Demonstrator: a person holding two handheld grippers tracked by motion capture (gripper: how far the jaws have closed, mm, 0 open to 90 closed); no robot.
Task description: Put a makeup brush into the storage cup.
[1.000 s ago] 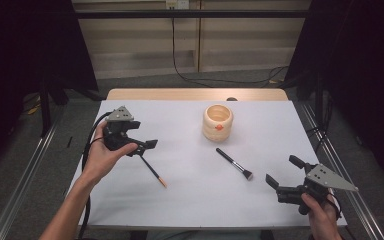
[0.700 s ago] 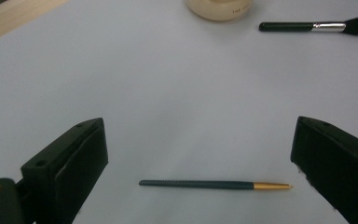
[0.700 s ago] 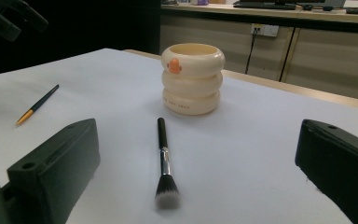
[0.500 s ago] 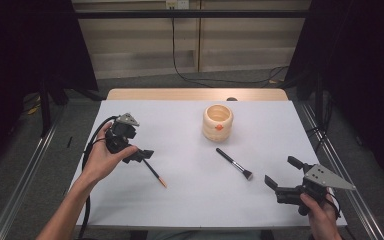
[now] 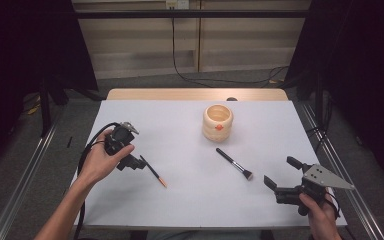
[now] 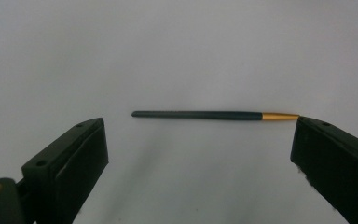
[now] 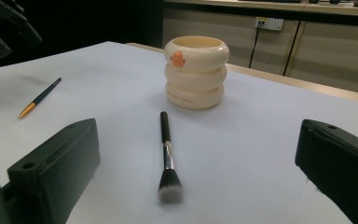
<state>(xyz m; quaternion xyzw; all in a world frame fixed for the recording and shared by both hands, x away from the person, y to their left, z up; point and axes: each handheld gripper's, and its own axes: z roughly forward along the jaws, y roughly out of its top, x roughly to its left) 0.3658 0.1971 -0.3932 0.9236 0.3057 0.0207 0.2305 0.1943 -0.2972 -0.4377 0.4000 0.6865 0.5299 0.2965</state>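
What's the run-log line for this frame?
left tongs: open over slim brush | right tongs: open, facing makeup brush | cup: upright

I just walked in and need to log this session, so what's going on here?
A person works at a white table with tongs in each hand. The left tongs are open, poised over a dark pencil with a gold tip, not gripping it. The right tongs are open and aimed at a makeup brush. A cream cup stands behind the brush.
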